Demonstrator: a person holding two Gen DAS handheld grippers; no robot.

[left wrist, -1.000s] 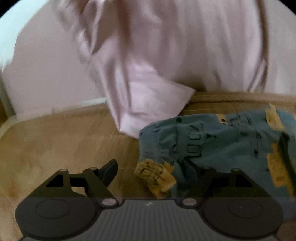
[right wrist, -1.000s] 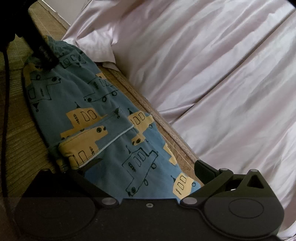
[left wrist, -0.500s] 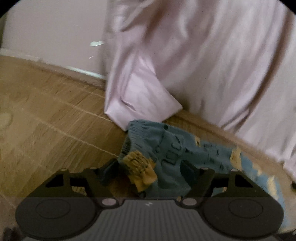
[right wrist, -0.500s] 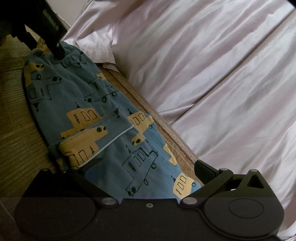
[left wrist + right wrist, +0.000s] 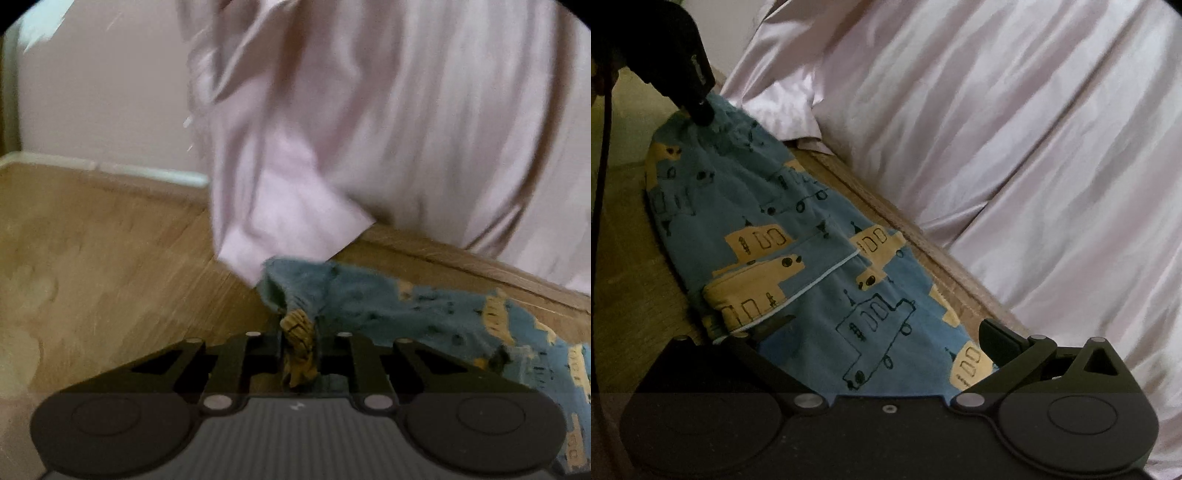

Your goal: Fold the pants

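Now left tool (image 5: 299,350) clamped on pants (image 5: 388,306), formerly open.

Left claw (image 5: 299,350) pinched closed (on cloth), right claw (image 5: 886,328) spread wide

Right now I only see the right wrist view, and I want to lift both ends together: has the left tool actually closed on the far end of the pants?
Observer: Yes. In the left wrist view the left tool is shut on the pants, with fabric bunched between its fingers.
Operator: Which part of the cloth does it hold?
Observer: A yellow printed fold at the gathered edge. The blue cloth trails away to its right.
Operator: What lies left of that end?
Observer: Wooden floor, running to a white skirting board at the wall.
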